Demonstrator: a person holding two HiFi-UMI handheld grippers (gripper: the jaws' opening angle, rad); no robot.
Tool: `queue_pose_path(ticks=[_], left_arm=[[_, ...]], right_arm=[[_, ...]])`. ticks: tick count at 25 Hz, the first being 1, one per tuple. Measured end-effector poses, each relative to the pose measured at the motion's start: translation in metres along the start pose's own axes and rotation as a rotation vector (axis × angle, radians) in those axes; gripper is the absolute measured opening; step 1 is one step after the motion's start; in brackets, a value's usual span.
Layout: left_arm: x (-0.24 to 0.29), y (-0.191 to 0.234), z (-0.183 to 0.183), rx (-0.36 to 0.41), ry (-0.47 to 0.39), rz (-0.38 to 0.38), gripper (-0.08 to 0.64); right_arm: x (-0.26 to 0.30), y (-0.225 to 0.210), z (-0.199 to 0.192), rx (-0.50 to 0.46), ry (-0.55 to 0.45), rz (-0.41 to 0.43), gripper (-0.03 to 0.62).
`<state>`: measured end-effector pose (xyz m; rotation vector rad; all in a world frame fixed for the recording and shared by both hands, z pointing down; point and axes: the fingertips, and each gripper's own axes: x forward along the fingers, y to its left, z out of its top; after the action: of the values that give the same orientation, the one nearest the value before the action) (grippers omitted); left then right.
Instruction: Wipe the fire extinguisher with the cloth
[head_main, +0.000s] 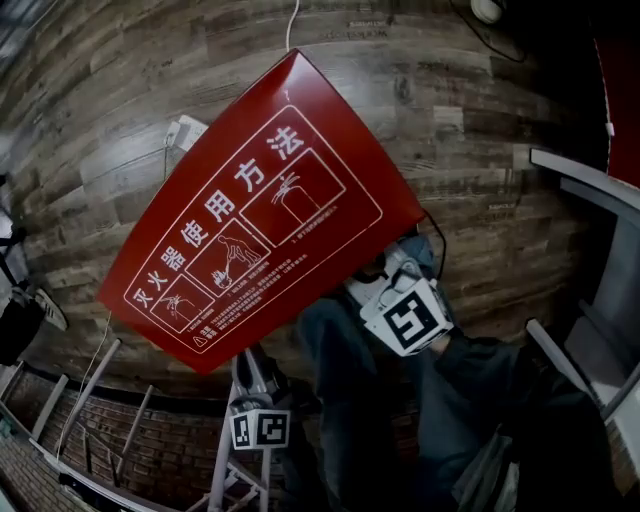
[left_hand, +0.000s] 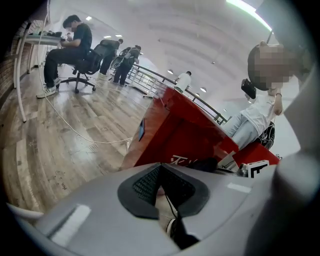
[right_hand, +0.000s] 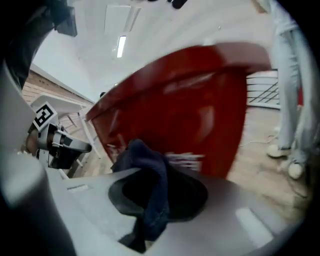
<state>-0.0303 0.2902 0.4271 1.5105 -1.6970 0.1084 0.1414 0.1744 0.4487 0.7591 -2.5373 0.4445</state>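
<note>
A red fire extinguisher cabinet (head_main: 250, 220) with white printed usage pictures on its top stands on the wooden floor; no extinguisher itself shows. My right gripper (head_main: 378, 282) is at the cabinet's near right edge, shut on a dark blue cloth (right_hand: 146, 192) that bunches up between its jaws in front of the red cabinet wall (right_hand: 185, 100). My left gripper (head_main: 249, 358) is by the cabinet's near corner, below its lid, and its pads (left_hand: 145, 185) meet at the tips with nothing between them. The red cabinet (left_hand: 180, 135) fills the middle of the left gripper view.
A white cable (head_main: 292, 25) and a white power strip (head_main: 185, 130) lie on the floor behind the cabinet. A brick wall and white metal frame (head_main: 90, 385) are at lower left. Seated people (left_hand: 70, 45), a railing (left_hand: 145, 77) and a standing person (left_hand: 257, 112) are nearby.
</note>
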Motion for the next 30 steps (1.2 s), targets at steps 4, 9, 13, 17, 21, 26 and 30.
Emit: queue_pose_path(ticks=[4,9,13,17,21,26,30], left_arm=[[0.012,-0.02,-0.007,-0.015,0.009,-0.024,0.006],[0.021,-0.045,-0.02,-0.022,0.039,-0.039,0.006],[0.028,-0.06,-0.02,-0.027,0.036,-0.035,0.006],[0.034,-0.068,-0.004,-0.048,-0.01,-0.005,0.006],[0.034,-0.072,0.011,-0.068,-0.065,0.03,0.006],[0.036,-0.076,0.011,-0.09,-0.103,0.063,0.006],[0.036,-0.084,0.005,-0.119,-0.108,0.089,0.006]], right_arm=[[-0.061,-0.087,-0.004,0.147,0.006,-0.184,0.066],[-0.096,-0.145,0.005,0.045,0.06,-0.209,0.066],[-0.068,-0.141,0.032,-0.306,0.063,0.023,0.066],[-0.026,-0.141,0.048,-0.405,0.068,0.178,0.066],[0.003,-0.155,0.057,-0.412,0.074,0.201,0.066],[0.046,-0.183,0.078,-0.326,0.026,0.141,0.064],[0.053,-0.188,0.082,-0.341,0.059,0.173,0.064]])
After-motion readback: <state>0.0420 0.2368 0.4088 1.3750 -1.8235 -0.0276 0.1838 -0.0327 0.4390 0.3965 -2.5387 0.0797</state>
